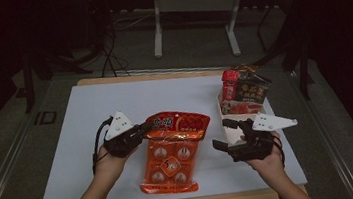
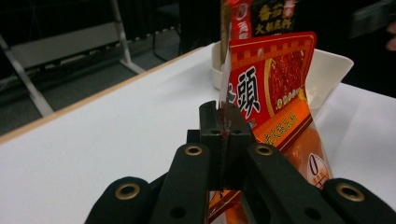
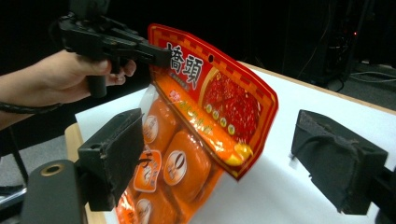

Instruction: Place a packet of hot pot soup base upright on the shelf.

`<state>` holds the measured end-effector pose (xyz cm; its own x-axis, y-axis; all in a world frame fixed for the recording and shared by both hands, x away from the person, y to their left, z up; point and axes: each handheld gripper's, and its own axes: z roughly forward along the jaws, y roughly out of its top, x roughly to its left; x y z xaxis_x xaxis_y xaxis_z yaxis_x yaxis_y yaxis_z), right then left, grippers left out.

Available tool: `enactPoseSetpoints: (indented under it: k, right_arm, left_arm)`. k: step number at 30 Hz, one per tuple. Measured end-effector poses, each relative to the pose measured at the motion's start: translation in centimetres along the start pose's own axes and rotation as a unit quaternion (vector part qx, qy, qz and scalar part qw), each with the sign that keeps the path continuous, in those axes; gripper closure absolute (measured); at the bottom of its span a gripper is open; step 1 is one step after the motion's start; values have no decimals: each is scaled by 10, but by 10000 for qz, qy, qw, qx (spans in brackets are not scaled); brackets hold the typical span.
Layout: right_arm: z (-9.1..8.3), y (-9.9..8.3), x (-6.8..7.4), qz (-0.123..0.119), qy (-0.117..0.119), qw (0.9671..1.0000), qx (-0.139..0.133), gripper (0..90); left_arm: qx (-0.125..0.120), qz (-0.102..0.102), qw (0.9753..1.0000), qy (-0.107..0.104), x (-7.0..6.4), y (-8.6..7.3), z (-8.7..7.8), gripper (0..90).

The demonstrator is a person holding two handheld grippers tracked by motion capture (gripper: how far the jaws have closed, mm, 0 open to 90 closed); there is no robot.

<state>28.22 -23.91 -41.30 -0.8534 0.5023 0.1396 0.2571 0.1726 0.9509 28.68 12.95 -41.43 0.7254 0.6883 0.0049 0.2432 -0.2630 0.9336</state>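
The orange snack bag (image 1: 172, 150) lies near the centre of the high view on the white table (image 1: 93, 139), its lower end flat and its red header lifted toward the upper left of the bag. The left gripper (image 1: 140, 130) is clenched on that header's edge; in the left gripper view its jaws meet on the thin seam with the bag (image 2: 273, 88) standing up beyond them.

The chief risk, judging from that narrow bite, is the slick film sliding out of the jaws once the full weight of the pouches hangs from one corner. The bag could then drop back, or swing and twist as it rises. A swing toward the right of the frame could knock the white tray (image 1: 230, 123), where other packets (image 1: 244, 92) stand upright and look easy to tip.

The right gripper (image 1: 229, 141) sits at lower right of centre, just beside the bag and apart from it, jaws spread wide. In the right gripper view the bag (image 3: 205, 126) hangs between the two pads without touching either. The left forearm enters from the bottom left, wrist angled inward; the right hand (image 1: 266, 157) holds its gripper pointing toward the bag.
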Motion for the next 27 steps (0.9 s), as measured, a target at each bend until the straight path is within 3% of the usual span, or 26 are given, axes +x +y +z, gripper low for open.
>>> enactPoseSetpoints:
  k: [5,12,14,16,18,21,25,27]
  right_arm:
    - [16,0,-6,6,-147,9999,84,166]
    - [40,-12,-5,100,284,9992,257,284]
    - [42,-14,-2,51,443,9988,213,398]
    - [42,-15,2,-30,543,9984,118,444]
    - [41,-15,3,-91,540,9985,54,552]
    - [39,-16,1,-20,650,9979,25,647]
    - [40,-17,2,-168,841,9961,210,891]
    - [38,-13,2,-60,968,9948,304,897]
  left_arm:
    - [-174,192,9995,-170,-8,4,-5,900]
    - [-250,301,9989,-277,-15,6,-10,900]
    - [-264,327,9986,-305,-17,7,-11,900]
    - [-233,341,9987,-308,-18,8,-14,900]
    - [-235,327,9987,-321,-17,7,-16,900]
    - [-246,310,9986,-341,-18,5,-18,900]
    - [-225,339,9986,-350,-20,6,-19,900]
    - [-258,354,9983,-397,-20,7,-20,900]
